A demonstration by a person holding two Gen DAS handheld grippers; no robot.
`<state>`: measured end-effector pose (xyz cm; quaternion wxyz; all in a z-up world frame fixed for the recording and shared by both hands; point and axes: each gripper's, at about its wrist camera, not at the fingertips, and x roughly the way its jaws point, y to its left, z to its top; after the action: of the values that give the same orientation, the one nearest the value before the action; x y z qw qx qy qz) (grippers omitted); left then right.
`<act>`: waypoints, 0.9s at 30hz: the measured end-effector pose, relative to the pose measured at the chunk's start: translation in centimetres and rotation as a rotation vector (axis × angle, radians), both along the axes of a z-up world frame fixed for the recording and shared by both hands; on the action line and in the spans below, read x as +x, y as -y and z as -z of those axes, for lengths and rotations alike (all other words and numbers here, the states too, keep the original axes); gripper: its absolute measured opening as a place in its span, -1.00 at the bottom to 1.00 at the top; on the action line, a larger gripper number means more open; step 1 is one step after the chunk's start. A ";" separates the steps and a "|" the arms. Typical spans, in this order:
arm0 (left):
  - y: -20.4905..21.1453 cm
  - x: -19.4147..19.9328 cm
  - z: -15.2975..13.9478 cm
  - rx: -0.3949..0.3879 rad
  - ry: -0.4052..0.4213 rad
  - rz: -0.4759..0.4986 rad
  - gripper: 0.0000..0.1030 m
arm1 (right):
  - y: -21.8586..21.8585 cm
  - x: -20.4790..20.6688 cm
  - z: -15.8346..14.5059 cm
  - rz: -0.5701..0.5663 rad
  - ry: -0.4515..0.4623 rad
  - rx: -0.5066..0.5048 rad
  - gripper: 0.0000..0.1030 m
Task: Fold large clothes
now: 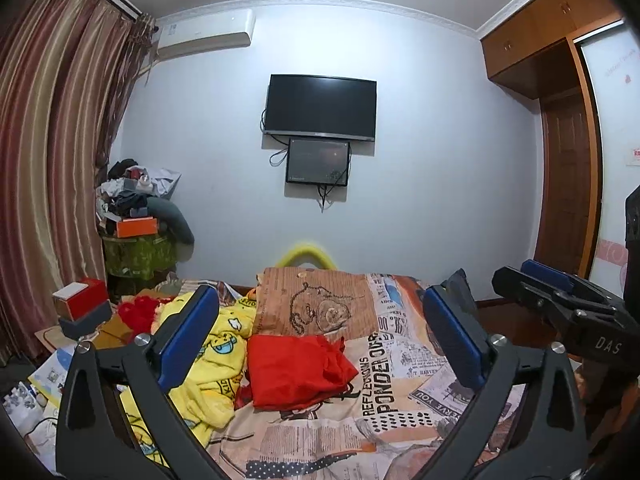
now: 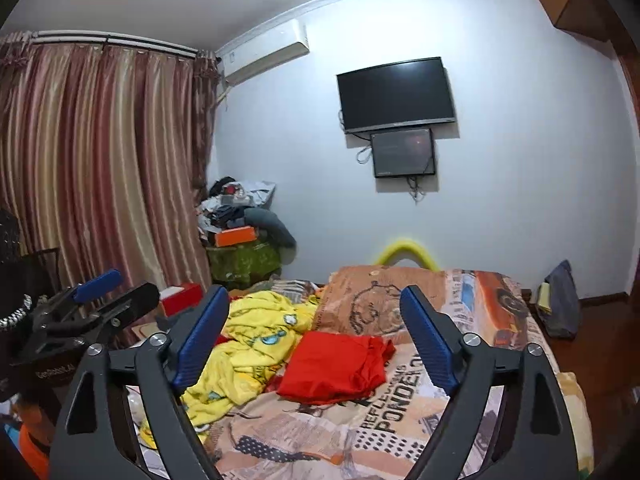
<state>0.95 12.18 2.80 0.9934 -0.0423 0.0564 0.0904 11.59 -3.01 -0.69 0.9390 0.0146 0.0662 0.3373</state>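
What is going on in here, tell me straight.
A person holds a gripper in each hand above a bed, partway through folding clothes. Both the left gripper and the right gripper are open and hold nothing. A red garment lies folded on the printed bedspread, touched by neither gripper. Beside it, a yellow cartoon-print garment lies crumpled and unfolded.

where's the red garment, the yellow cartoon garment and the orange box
red garment [image 1: 298, 370]: left wrist view, middle of the folded cloth
yellow cartoon garment [image 2: 256, 340]: right wrist view, its crumpled upper part
orange box [image 1: 137, 227]: left wrist view, its front face
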 end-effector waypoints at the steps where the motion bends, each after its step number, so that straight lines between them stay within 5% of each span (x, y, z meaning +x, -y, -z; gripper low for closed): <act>1: 0.0 0.0 0.1 0.000 -0.003 -0.002 0.99 | 0.0 0.0 0.1 0.012 -0.002 -0.009 0.81; 5: 0.2 0.0 0.1 0.002 -0.010 -0.007 0.99 | 0.1 -0.2 0.4 0.035 0.008 -0.024 0.94; 27: -0.4 1.0 1.6 -0.035 -0.050 -0.030 0.99 | 0.2 -0.7 0.7 0.051 -0.006 -0.047 0.96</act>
<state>1.95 12.56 1.16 0.9893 -0.0581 0.0823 0.1055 10.92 -3.21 -1.44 0.9471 -0.0050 0.0765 0.3116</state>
